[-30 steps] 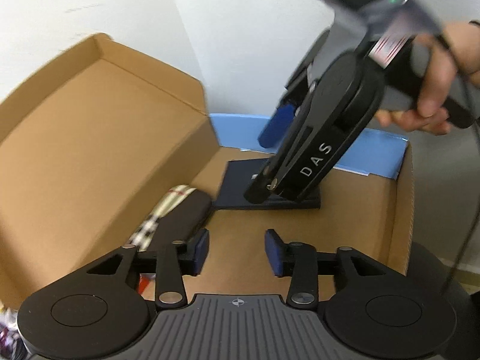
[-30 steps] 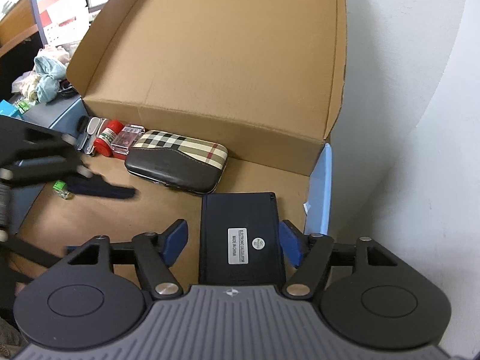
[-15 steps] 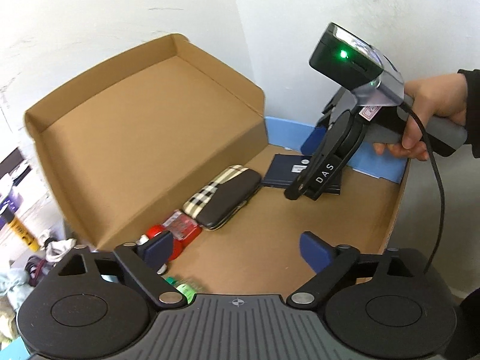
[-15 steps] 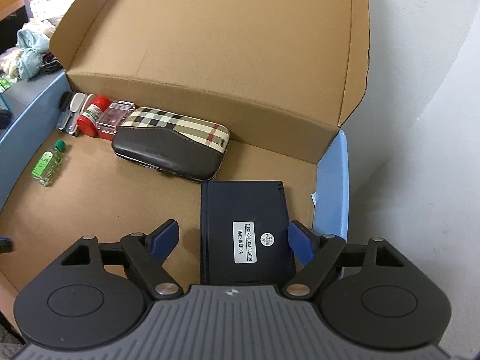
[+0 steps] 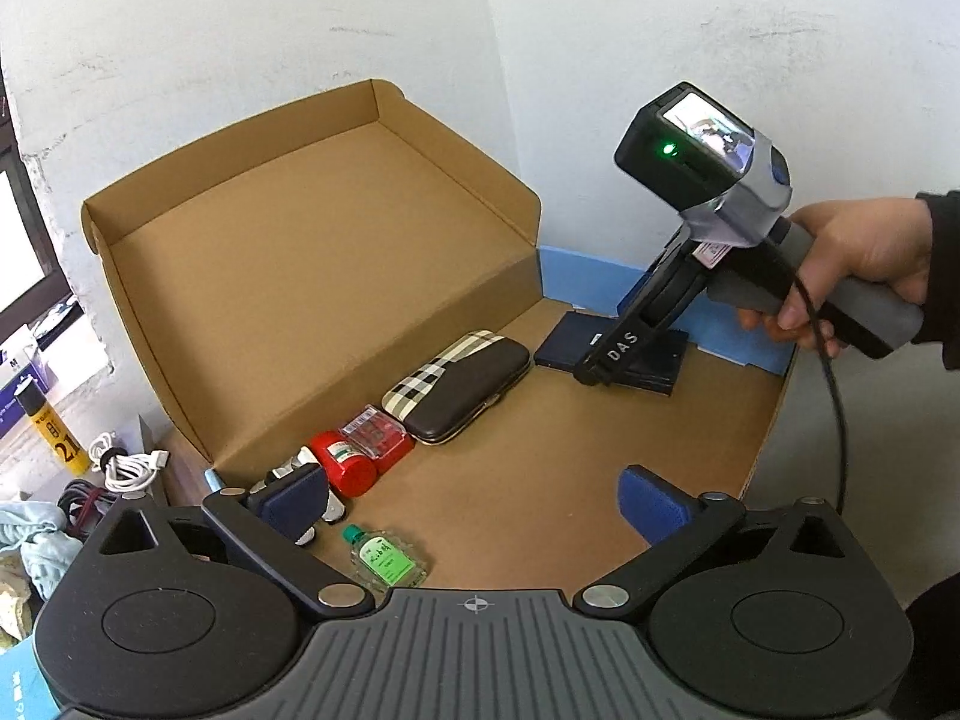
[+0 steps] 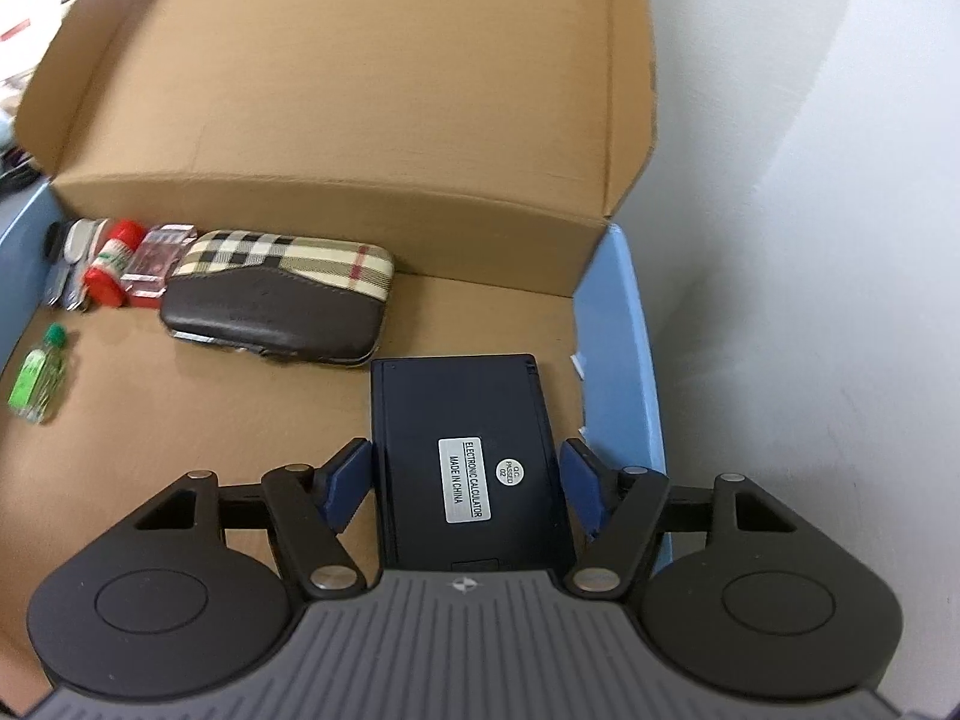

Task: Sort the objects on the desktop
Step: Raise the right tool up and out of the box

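Observation:
An open cardboard box [image 5: 540, 480] [image 6: 480, 312] holds a dark blue calculator [image 6: 468, 420] [image 5: 558, 345] lying face down, a plaid and brown case [image 6: 282, 294] [image 5: 462, 384], a red bottle [image 5: 345, 465] [image 6: 111, 264], a clear red box [image 5: 375, 435], nail clippers [image 6: 69, 276] and a small green bottle [image 5: 384, 561] [image 6: 39, 372]. My right gripper [image 6: 468, 474] is open, its pads on either side of the calculator's near end. My left gripper [image 5: 474, 495] is open and empty above the box's near left, over the small items.
The box lid stands upright against a white wall. A blue tray edge [image 6: 630, 330] runs along the box's right side. Left of the box lie a white cable [image 5: 129, 465], cloth [image 5: 36, 546] and a yellow can [image 5: 48, 426].
My left gripper has pulled back and up away from the calculator and opened wide. My right gripper has moved forward and down so its pads flank the calculator.

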A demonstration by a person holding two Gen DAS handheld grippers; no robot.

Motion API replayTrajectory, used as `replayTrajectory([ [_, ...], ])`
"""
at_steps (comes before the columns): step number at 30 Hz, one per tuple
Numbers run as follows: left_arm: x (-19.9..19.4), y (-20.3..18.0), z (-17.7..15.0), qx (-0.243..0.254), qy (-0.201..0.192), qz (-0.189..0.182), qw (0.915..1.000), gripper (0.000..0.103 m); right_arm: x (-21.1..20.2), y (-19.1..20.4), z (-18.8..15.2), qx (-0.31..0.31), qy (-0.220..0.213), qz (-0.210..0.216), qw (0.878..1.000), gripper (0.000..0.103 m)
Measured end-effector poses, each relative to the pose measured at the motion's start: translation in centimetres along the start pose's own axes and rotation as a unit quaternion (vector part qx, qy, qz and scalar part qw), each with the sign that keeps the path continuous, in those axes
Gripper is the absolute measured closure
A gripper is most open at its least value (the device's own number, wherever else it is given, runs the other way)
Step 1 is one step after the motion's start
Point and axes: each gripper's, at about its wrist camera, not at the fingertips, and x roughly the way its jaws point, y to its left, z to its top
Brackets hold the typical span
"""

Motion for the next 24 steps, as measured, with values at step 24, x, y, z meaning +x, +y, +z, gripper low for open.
replayTrajectory([
  [24,-1.9,0.2,-1.1,-0.032,-0.012,0.021,0.9992,0.000,-4.7,-1.2,-4.3,0.001,0.012,0.026,1.000,0.056],
])
